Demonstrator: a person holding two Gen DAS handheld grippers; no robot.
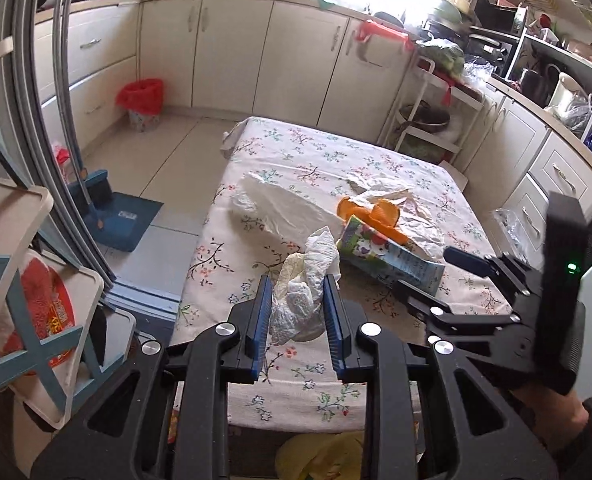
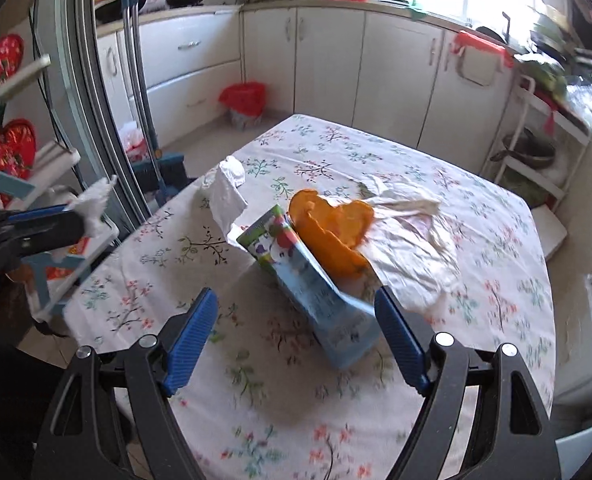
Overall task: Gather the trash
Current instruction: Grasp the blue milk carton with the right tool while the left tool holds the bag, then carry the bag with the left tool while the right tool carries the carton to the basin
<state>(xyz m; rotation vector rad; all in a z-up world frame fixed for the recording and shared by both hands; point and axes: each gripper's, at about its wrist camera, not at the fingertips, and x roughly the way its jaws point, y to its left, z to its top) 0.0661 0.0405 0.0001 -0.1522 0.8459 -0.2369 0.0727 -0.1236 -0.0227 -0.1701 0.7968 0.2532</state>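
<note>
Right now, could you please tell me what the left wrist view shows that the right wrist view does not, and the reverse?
Only the left wrist view shows the crumpled tissue wad clamped squarely between the left hand-held gripper pads, and the blue dustpan.

Only the right wrist view shows the right hand-held gripper open from behind, the juice carton's end between its pads.

Both show the carton, orange peel, floral tablecloth and red-lined bin.

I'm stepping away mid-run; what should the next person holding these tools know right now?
Left tool: shut on crumpled tissue wad, lifted off the table.
Right tool: open, jaws either side of the juice carton, not gripping.
On table: orange peel, white plastic bag, crumpled paper.
Red-lined bin on floor by cabinets.
Left: bin the wad, then the rest.
</note>
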